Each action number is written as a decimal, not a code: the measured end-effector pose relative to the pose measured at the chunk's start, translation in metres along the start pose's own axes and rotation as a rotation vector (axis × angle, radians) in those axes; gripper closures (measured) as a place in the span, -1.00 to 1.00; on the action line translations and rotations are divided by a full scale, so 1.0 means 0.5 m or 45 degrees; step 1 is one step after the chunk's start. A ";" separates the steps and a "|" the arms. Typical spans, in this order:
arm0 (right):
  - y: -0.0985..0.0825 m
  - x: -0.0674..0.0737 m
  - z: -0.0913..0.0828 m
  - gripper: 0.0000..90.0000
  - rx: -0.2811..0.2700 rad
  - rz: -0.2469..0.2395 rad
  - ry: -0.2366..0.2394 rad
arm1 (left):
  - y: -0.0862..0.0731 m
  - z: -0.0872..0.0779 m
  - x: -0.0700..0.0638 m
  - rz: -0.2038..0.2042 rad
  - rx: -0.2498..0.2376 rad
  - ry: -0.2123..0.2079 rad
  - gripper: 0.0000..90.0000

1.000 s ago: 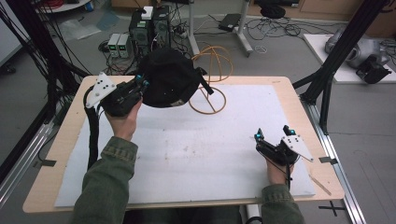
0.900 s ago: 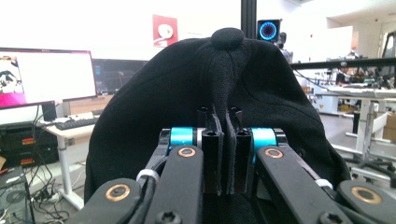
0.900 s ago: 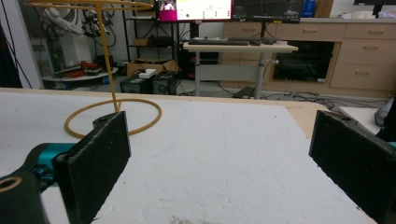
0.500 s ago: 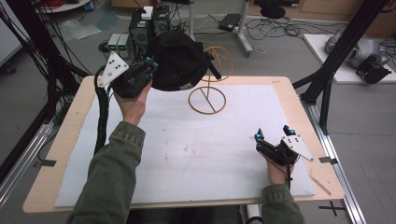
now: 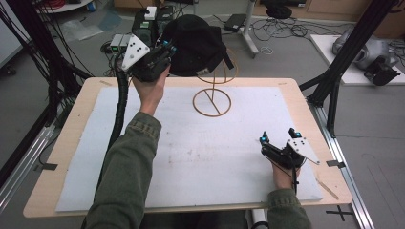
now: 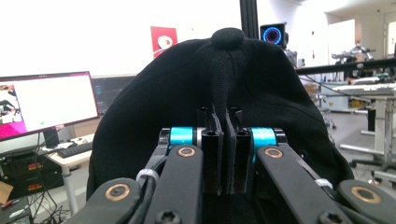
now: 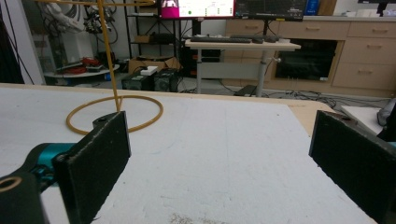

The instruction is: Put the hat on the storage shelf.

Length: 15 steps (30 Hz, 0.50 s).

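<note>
Holding a black cap w/ the left gripper up around 11 o'clock of the table, past its far edge, jaws clamped tight on a thin fold of the fabric. In the left gripper view you can see the pads pinching a ridge of cloth w/ the cap's crown and top button rising right above them. The wire stand sits at about 12 o'clock on the white mat, its base ring flat, upper ring partly hidden behind the cap.

Right gripper is parked at roughly 4 o'clock on the mat, jaws wide apart, nothing between them.

Stuff that could go wrong imo: the grip is only on a small pinch of soft cloth, so the cap can slip out if it gets swung fast. Also the cap hangs close to the stand's top ring, so the brim or strap could snag the wire and tip the whole thing, since it looks light and nothing's bracing it. Right gripper is well apart from it, so no quick save there.
</note>
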State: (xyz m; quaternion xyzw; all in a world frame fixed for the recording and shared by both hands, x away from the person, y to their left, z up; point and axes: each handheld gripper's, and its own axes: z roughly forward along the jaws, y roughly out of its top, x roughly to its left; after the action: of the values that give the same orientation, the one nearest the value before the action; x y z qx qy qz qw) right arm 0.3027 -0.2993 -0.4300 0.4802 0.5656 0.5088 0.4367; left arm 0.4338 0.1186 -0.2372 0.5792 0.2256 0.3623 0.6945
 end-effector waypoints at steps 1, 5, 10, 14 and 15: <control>0.000 0.000 0.000 -0.90 0.001 -0.002 0.000 | 0.003 0.006 0.002 -0.004 -0.006 0.001 0.93; -0.001 -0.001 0.001 -0.90 0.002 -0.008 0.000 | 0.016 0.024 0.005 -0.013 -0.032 0.003 0.93; 0.000 0.000 0.001 -0.90 -0.002 -0.017 0.004 | 0.016 0.049 0.002 -0.013 -0.073 -0.005 0.93; -0.001 0.004 0.000 -0.90 0.011 -0.021 0.013 | 0.007 0.077 0.001 -0.030 -0.061 -0.006 0.93; -0.001 0.004 0.000 -0.90 0.008 -0.024 0.015 | 0.006 0.087 0.000 -0.021 -0.054 -0.005 0.93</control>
State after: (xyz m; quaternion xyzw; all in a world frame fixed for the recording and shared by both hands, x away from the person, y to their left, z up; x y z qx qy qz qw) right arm 0.3024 -0.2975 -0.4307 0.4731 0.5742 0.5058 0.4366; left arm 0.4648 0.0908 -0.2245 0.5633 0.2212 0.3602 0.7099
